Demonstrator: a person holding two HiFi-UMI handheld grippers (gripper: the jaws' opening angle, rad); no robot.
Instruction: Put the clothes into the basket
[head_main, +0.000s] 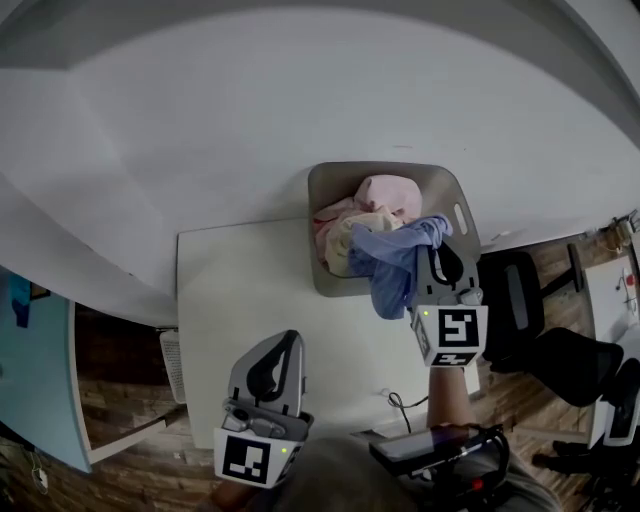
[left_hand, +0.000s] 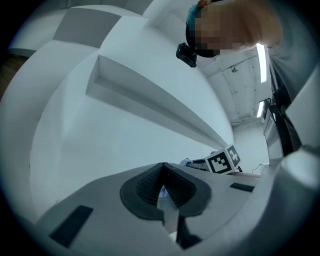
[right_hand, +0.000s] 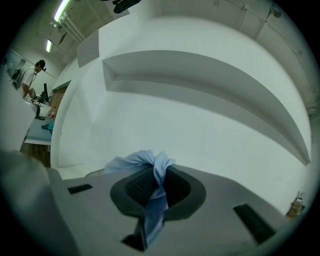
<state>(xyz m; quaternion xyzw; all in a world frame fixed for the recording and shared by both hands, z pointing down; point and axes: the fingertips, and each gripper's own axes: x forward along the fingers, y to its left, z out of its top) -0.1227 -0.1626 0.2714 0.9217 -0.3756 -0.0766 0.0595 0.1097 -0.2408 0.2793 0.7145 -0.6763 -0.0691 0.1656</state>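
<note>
Right gripper view: right gripper (right_hand: 157, 176) pinches the blue cloth (right_hand: 131, 162).
Cloth drapes the basket's (head_main: 322, 195) near rim at the table's (head_main: 240, 290) far edge. Carry it over the middle, then release. Left gripper (head_main: 288, 342) closed, empty.

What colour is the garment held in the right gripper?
The garment is light blue, clearest in the right gripper view.

The white table (head_main: 250, 300) lay bare from its centre out to 9 o'clock, giving open passage. At its 1 o'clock the basket (head_main: 330, 190) stood heaped with clothes (head_main: 385, 195). A blue garment (head_main: 395, 265) overhung the near rim, and the white wall (head_main: 300, 100) closed off 12 o'clock.
</note>
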